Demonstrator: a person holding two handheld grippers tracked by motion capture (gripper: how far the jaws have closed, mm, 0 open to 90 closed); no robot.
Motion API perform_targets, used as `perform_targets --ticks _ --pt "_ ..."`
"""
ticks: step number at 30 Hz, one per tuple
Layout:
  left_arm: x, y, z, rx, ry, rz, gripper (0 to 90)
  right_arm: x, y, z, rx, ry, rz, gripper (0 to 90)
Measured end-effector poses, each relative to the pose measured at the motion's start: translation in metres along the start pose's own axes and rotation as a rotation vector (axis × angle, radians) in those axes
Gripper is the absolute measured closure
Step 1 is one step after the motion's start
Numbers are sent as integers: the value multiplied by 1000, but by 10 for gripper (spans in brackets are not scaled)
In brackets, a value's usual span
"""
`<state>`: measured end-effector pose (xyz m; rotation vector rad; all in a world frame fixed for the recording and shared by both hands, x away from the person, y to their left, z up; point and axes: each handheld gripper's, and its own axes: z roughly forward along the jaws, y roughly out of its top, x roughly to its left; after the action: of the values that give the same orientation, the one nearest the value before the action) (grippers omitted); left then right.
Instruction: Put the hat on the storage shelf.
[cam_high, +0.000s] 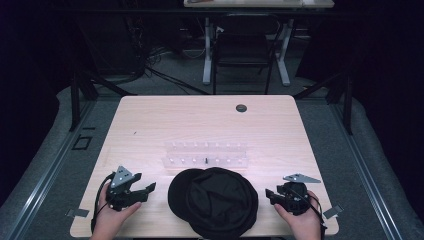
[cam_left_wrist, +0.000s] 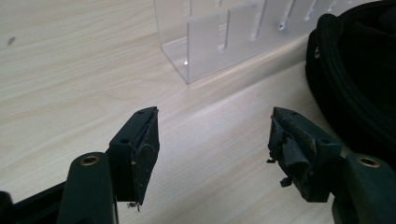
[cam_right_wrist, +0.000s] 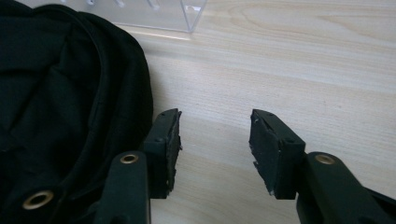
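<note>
The black hat (cam_high: 214, 201) looks soft and light; its rim suits gripping. Left gripper (cam_high: 141, 190) and right gripper (cam_high: 271, 195) gape wide, empty.

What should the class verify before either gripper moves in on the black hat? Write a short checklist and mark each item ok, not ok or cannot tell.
1. Left gripper open and holding nothing: ok.
2. Right gripper open and holding nothing: ok.
3. Black hat lies on the table between the two grippers, untouched: ok.
4. Bare table between each gripper and the hat: ok.
5. Clear plastic rack stands apart from the hat's far edge: cannot tell; they look very close.
6. Pads of the left gripper intact: not ok; the covering is frayed and peeling.
</note>
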<state>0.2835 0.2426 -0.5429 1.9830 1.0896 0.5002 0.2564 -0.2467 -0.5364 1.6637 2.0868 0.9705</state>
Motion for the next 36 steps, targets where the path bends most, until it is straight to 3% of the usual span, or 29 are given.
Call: perform_targets --ticks 4,7,8,13,22,29,34,36 --pt "-1 -2 1 25 -24 -27 366 0 2 -2 -11 23 24 537" --pt "-3 0 -1 9 -39 -55 396 4 5 -3 -22 72 44 550" --pt "-3 0 -1 2 -40 -50 403 8 6 -3 -23 100 45 553" --pt "-7 0 -2 10 -22 -17 431 16 8 1 -3 127 29 585" --pt "-4 -3 -2 2 -18 -31 437 22 5 12 56 180 56 646" --pt "-3 -3 0 11 -22 -27 436 27 7 20 89 173 31 812" --pt "-2 -4 0 12 -19 -32 437 25 9 20 73 157 21 830" --pt "-2 -4 -2 17 -17 -33 437 18 15 19 63 111 5 830"
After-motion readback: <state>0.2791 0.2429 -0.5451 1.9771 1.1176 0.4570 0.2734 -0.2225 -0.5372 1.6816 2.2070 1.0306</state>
